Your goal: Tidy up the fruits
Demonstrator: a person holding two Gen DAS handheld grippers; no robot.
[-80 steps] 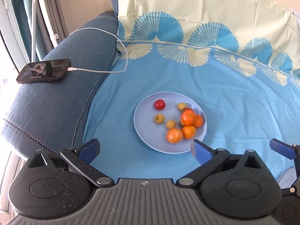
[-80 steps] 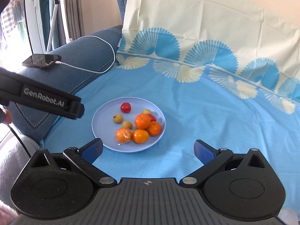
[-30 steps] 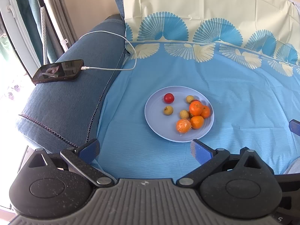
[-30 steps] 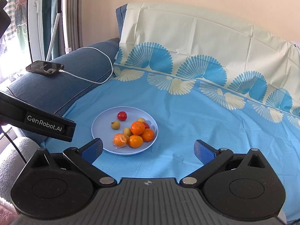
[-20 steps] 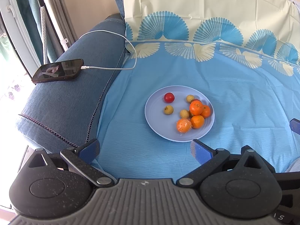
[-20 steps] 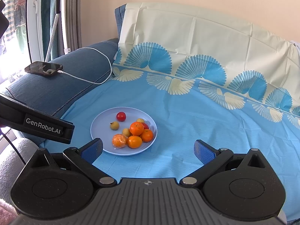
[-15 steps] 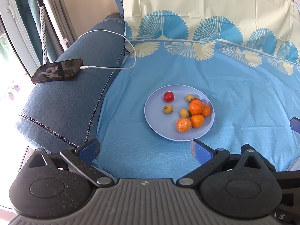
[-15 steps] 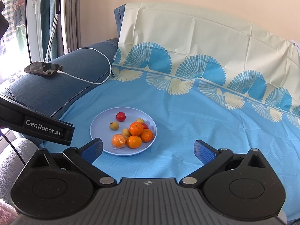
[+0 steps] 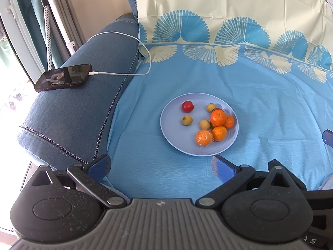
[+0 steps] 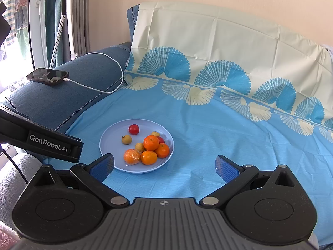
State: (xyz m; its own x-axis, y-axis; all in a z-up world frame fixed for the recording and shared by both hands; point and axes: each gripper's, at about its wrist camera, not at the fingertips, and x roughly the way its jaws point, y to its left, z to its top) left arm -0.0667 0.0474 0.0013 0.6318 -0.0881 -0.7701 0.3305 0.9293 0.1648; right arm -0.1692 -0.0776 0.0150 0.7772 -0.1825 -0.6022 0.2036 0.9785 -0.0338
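A pale blue plate [image 9: 172,133] [image 10: 108,145] lies on the blue sheet and holds all the fruit. On it are a red cherry tomato [image 9: 187,106] [image 10: 133,129], three small yellow-brown fruits such as one [image 9: 187,120] [image 10: 126,139], and several tangerines [image 9: 218,117] [image 10: 151,142], one wrapped in clear film [image 9: 204,137] [image 10: 131,156]. A second red fruit is partly hidden behind the tangerines. My left gripper [image 9: 161,167] hovers open in front of the plate. My right gripper [image 10: 164,167] is open too, just short of the plate's near edge.
A black phone [image 9: 62,79] [image 10: 47,76] on a white charging cable [image 9: 124,74] rests on the dark blue sofa arm [image 9: 72,114] at the left. The cream and blue cloth runs up the backrest [image 10: 208,41]. Left gripper body [image 10: 41,139] crosses the right wrist view's left.
Both grippers have drawn back and up from the plate since the earliest frames, so it looks smaller. In the last second only slight drift; fruit has not moved.
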